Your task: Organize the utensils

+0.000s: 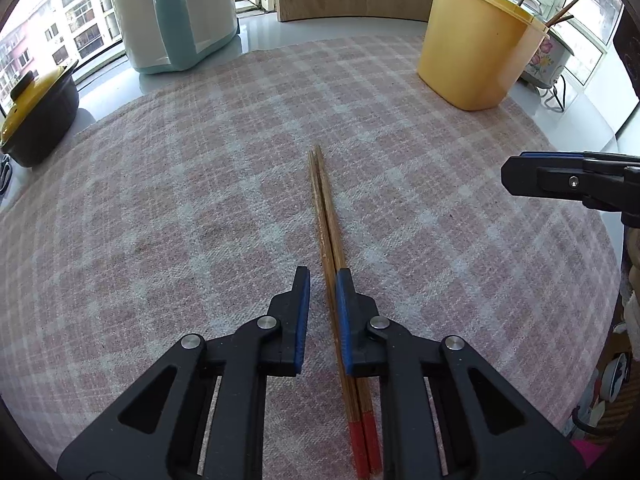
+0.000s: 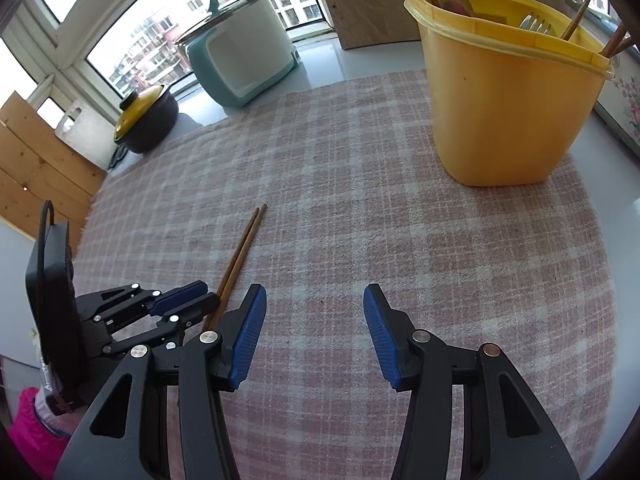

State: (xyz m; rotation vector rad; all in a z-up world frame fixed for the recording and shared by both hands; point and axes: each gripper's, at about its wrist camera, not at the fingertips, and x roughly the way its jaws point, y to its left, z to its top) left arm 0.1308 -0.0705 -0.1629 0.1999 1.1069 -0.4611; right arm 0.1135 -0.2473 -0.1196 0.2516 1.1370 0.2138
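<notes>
Likely light, stiff and smooth, prone to roll apart: chopsticks [image 1: 326, 216], best pinched together toward the red-tipped handle end. Brown wood pair lying side by side on the checked cloth [image 1: 160, 200], well short of the yellow holder [image 2: 512, 92]. Left gripper [image 1: 322, 312] narrowed around them, one pad touching, firm pinch unclear; right gripper [image 2: 314, 334] half-wide, holding nothing.

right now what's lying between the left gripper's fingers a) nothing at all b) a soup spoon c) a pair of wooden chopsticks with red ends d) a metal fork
c: the left gripper straddles the wooden chopsticks lying on the checked cloth, their red-painted ends towards the camera; the fork stands in the yellow utensil holder.
</notes>
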